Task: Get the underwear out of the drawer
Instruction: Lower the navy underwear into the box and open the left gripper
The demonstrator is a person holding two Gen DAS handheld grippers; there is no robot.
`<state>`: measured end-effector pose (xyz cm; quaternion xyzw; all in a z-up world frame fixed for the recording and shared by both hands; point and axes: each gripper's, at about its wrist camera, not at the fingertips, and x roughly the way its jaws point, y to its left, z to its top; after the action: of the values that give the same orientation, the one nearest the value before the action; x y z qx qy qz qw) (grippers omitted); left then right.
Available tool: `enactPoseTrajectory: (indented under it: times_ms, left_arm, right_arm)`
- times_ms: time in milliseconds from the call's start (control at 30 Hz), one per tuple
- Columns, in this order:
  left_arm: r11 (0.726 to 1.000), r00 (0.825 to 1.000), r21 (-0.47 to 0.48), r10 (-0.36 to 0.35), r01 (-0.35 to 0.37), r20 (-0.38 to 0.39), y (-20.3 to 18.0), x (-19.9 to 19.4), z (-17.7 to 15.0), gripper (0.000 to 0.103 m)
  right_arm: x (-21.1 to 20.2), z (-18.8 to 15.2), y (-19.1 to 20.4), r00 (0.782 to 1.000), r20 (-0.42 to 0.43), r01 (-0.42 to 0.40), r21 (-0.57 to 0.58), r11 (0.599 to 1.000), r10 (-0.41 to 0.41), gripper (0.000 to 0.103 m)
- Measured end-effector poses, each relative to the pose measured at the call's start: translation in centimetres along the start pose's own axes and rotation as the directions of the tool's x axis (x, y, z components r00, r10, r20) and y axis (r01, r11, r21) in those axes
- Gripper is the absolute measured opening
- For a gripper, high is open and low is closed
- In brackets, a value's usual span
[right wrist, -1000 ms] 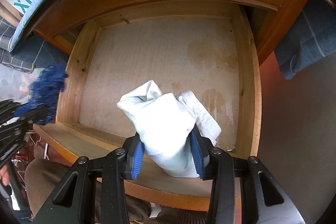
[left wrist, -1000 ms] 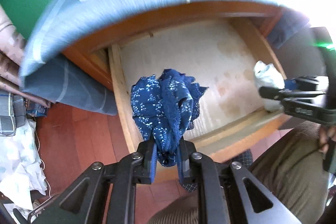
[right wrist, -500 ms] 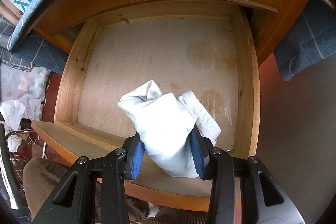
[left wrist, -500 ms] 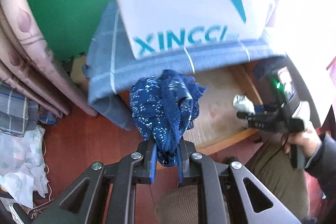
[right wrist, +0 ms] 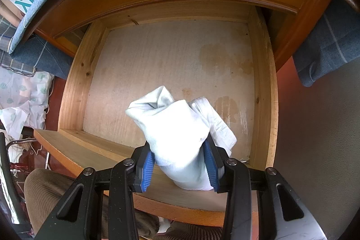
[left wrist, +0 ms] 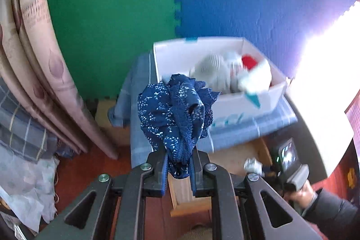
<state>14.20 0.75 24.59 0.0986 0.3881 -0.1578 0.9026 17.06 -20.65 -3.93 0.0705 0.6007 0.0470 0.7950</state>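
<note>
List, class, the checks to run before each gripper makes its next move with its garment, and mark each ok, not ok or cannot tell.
1. Left gripper clamped on blue underwear: ok.
2. Right gripper clamped on white underwear: ok.
3. Drawer floor free of other garments: ok.
4. White box has room left: cannot tell.
5. White underwear clear of the drawer front: not ok.

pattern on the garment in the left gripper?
Dark blue underwear with small white floral sprigs and a lace edge, clamped in the left gripper. Clearest in the left wrist view.
</note>
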Motion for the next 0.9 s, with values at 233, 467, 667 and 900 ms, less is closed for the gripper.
enactPoseTrajectory:
  times_ms: [233, 467, 667, 900]
  left_arm:
    - [1.000, 0.999, -0.010, 0.019, -0.019, 0.049, -1.1, 1.4, 5.5, 0.015]
    - [1.000, 0.999, -0.011, 0.026, -0.025, 0.042, -2.4, 5.6, 9.2, 0.015]
    - [0.998, 0.999, -0.037, 0.042, -0.042, 0.004, -2.6, 10.8, 11.2, 0.015]
    - [0.996, 0.994, -0.053, 0.070, -0.075, -0.087, -2.1, 17.1, 10.0, 0.015]
  right_arm:
    - [0.0, 0.0, 0.2, 1.000, 0.002, 0.009, -0.005, 1.000, -0.009, 0.038]
    - [-0.2, -0.1, 0.0, 1.000, 0.004, -0.005, 0.003, 1.000, 0.005, 0.038]
    - [-0.3, 0.0, 0.0, 1.000, 0.003, -0.020, 0.009, 1.000, 0.020, 0.038]
    - [-0.4, -0.1, -0.1, 0.999, 0.005, -0.033, 0.014, 0.999, 0.033, 0.038]
